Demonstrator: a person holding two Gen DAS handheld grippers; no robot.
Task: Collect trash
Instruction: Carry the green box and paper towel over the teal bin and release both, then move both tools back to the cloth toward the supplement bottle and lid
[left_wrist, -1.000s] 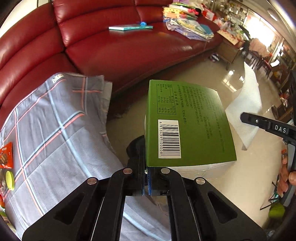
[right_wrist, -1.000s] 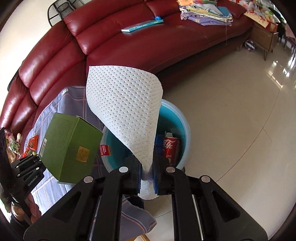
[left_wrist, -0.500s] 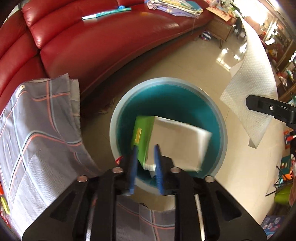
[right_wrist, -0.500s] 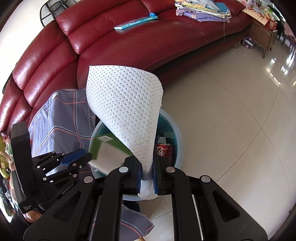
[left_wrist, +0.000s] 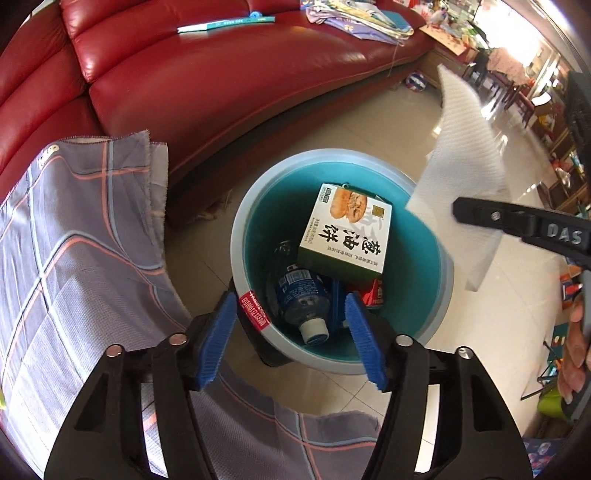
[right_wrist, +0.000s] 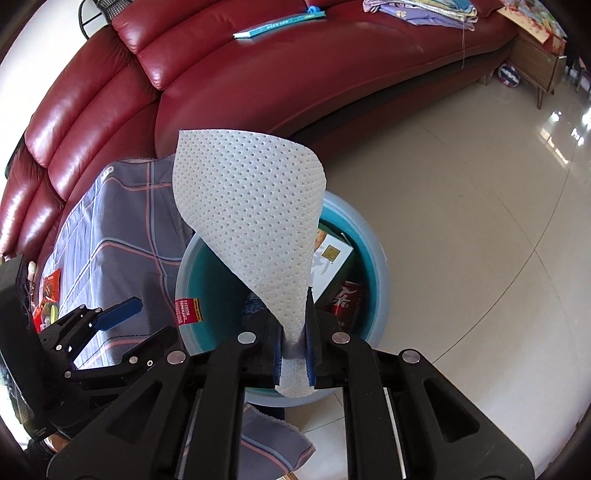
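A round blue bin (left_wrist: 243, 236) stands on the floor and holds a green-and-white snack box (left_wrist: 347, 236), a plastic bottle (left_wrist: 303, 299) and a red can (left_wrist: 373, 295). My left gripper (left_wrist: 291, 332) hovers over the bin's near rim. Its jaws are opening and nothing is between them. My right gripper (right_wrist: 293, 343) is shut on the lower corner of a white dotted paper towel (right_wrist: 251, 214), though its jaws are just starting to part. The towel stands up over the bin (right_wrist: 376, 280) and hides part of the box (right_wrist: 332, 258). The left gripper (right_wrist: 155, 319) shows at lower left.
A red leather sofa (left_wrist: 229, 85) curves behind the bin, with a book (left_wrist: 225, 24) and piled clothes on its seat. A grey plaid cloth (left_wrist: 74, 240) covers a surface at the left, with snack wrappers (right_wrist: 48, 291) on it. Pale floor tiles (right_wrist: 461, 221) lie to the right.
The left gripper let go of the green box, which dropped into the bin, and its jaws spread apart. Both grippers sank closer to the bin, the right one still carrying the towel.
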